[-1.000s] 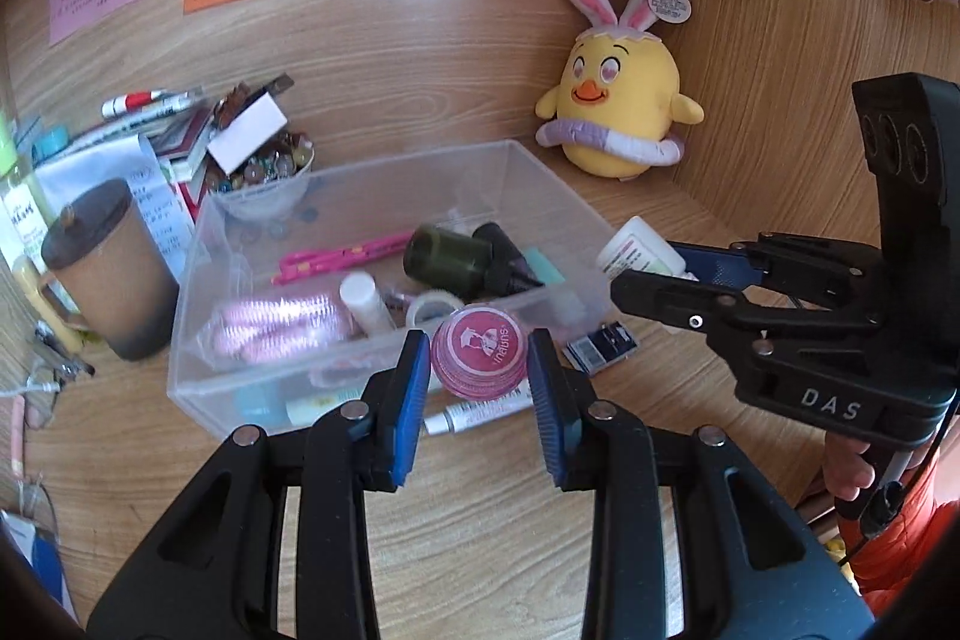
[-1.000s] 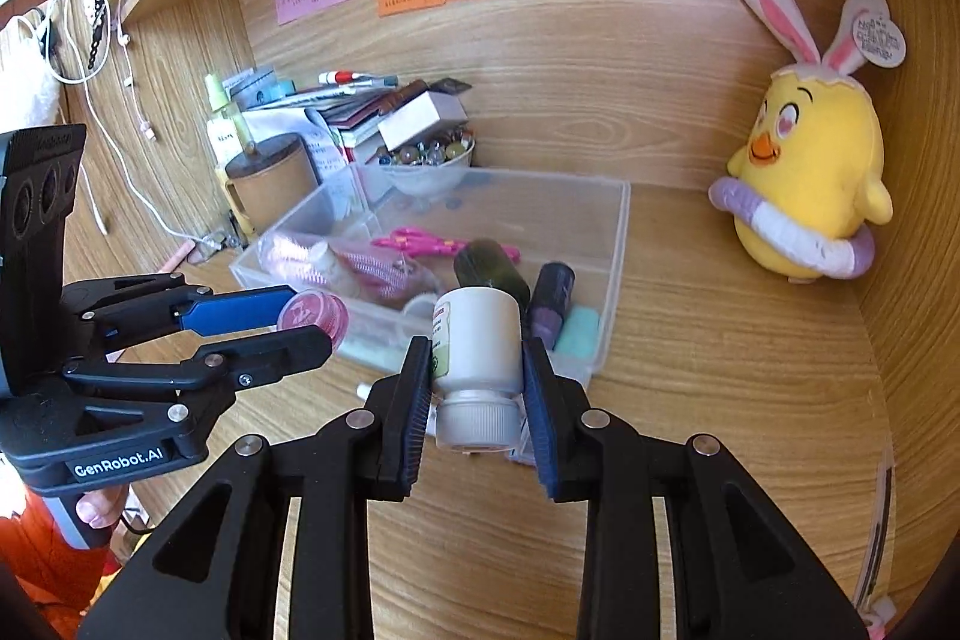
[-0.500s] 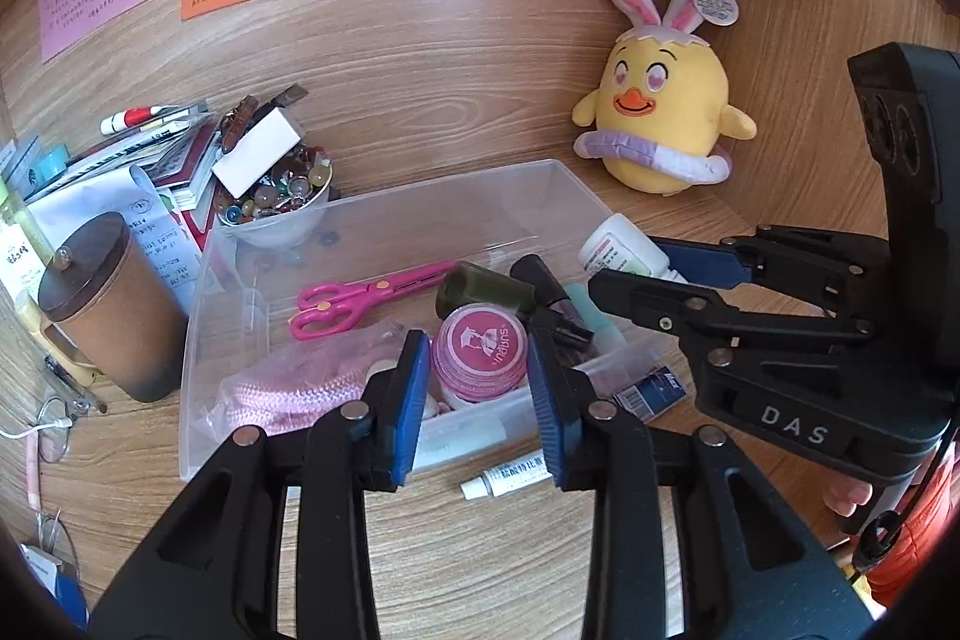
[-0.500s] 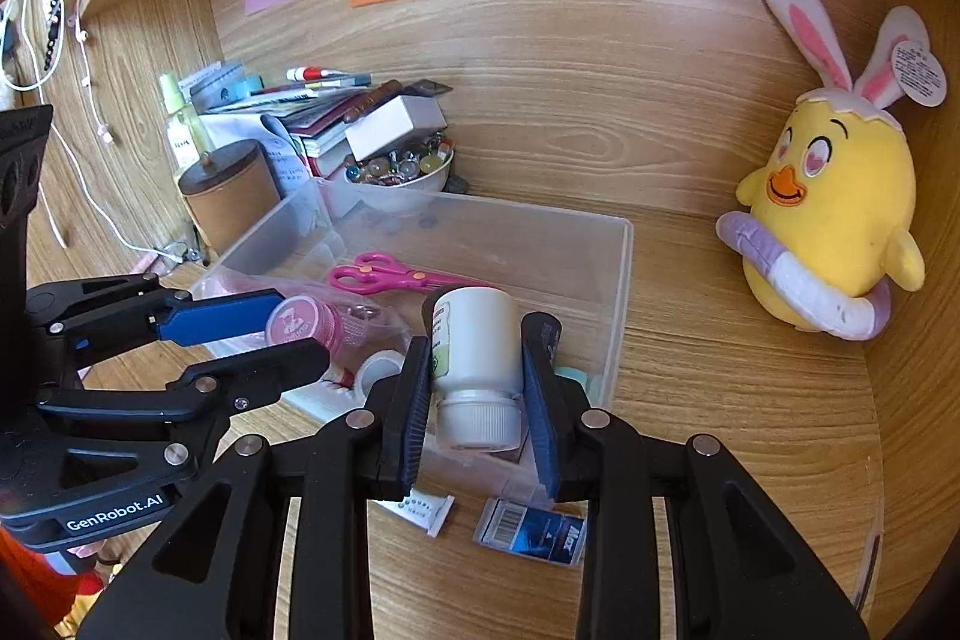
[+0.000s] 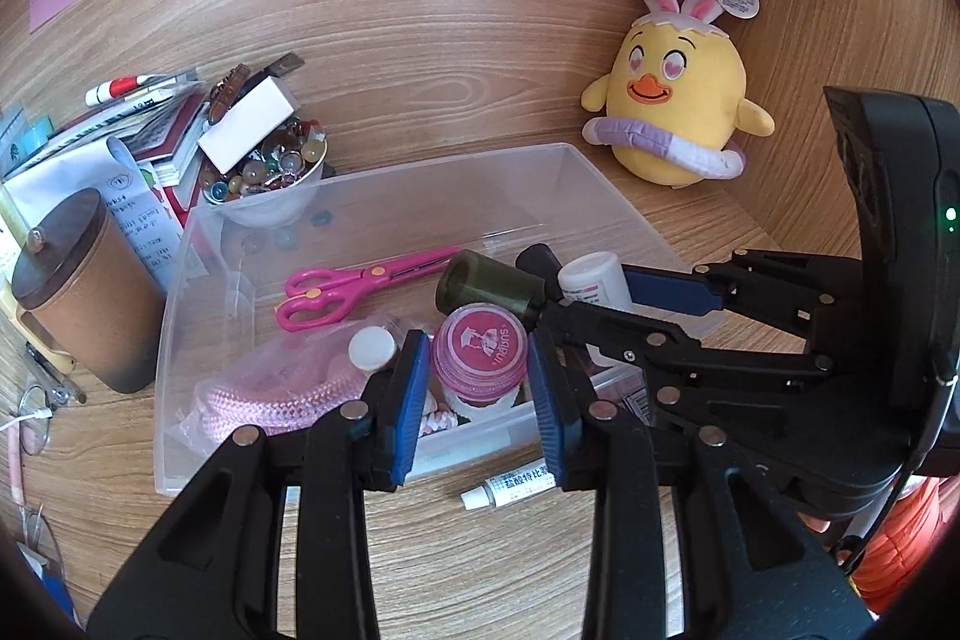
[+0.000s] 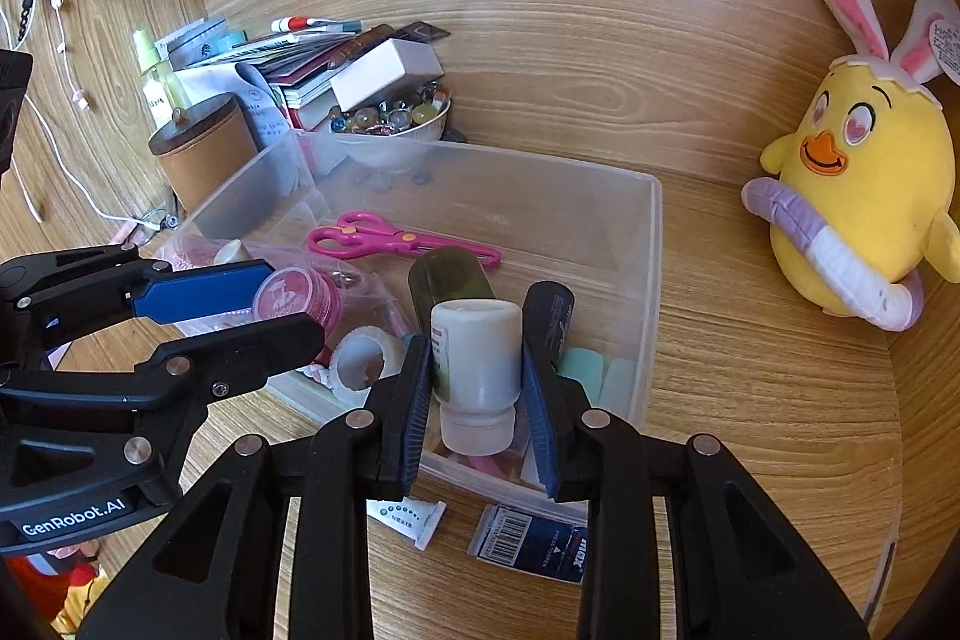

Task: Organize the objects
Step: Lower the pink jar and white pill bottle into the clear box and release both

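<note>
My left gripper (image 5: 479,370) is shut on a small pink-lidded jar (image 5: 479,349), held over the near edge of a clear plastic bin (image 5: 384,196). My right gripper (image 6: 478,376) is shut on a white bottle (image 6: 477,352), cap toward me, also over the bin's (image 6: 651,244) near side. In the bin lie pink scissors (image 5: 360,283), a dark green bottle (image 5: 489,283), a pink rope bundle (image 5: 264,394), a tape roll (image 6: 363,361) and a black tube (image 6: 549,316). Each gripper shows in the other's view: the right one (image 5: 606,289), the left one (image 6: 282,301).
A small white tube (image 5: 510,481) and a dark blue packet (image 6: 531,541) lie on the wooden desk in front of the bin. A brown lidded cup (image 5: 78,292), a bowl of marbles (image 5: 267,178) and stacked books stand behind left. A yellow plush chick (image 5: 675,112) sits in the right corner.
Both grippers have moved forward over the bin with their loads, so the bin's contents sit nearer and lower in view. Neither grip has changed.
</note>
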`<state>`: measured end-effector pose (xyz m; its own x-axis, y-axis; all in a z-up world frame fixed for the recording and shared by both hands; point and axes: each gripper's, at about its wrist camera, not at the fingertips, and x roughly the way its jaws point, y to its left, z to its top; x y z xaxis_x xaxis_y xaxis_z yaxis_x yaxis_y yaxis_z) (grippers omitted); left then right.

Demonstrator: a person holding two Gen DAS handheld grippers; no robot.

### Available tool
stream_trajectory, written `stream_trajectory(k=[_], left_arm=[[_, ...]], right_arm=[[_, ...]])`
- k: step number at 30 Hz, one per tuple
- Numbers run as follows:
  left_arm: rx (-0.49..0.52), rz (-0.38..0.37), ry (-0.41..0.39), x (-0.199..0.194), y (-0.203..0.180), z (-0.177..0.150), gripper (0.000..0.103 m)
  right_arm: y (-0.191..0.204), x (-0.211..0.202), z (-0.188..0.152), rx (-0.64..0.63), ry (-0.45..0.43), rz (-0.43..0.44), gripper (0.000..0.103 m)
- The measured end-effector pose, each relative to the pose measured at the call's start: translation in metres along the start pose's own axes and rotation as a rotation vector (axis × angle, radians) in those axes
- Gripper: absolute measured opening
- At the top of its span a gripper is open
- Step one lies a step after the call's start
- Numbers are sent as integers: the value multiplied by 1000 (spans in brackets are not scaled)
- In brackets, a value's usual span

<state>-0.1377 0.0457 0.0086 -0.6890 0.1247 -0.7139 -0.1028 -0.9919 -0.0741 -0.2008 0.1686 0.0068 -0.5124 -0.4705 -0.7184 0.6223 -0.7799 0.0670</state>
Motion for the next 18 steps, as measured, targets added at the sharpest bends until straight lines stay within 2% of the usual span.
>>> stream_trajectory(k=[9, 16, 18], left_arm=[[-1, -6, -30, -15, -2, 2, 36], [11, -14, -75, -35, -6, -3, 53], [17, -21, -76, -40, -7, -8, 54]], right_arm=[[1, -22, -1, -8, -34, 12, 31], [-4, -46, -9, -17, -70, -4, 44], [-6, -51, -13, -19, -71, -9, 46]])
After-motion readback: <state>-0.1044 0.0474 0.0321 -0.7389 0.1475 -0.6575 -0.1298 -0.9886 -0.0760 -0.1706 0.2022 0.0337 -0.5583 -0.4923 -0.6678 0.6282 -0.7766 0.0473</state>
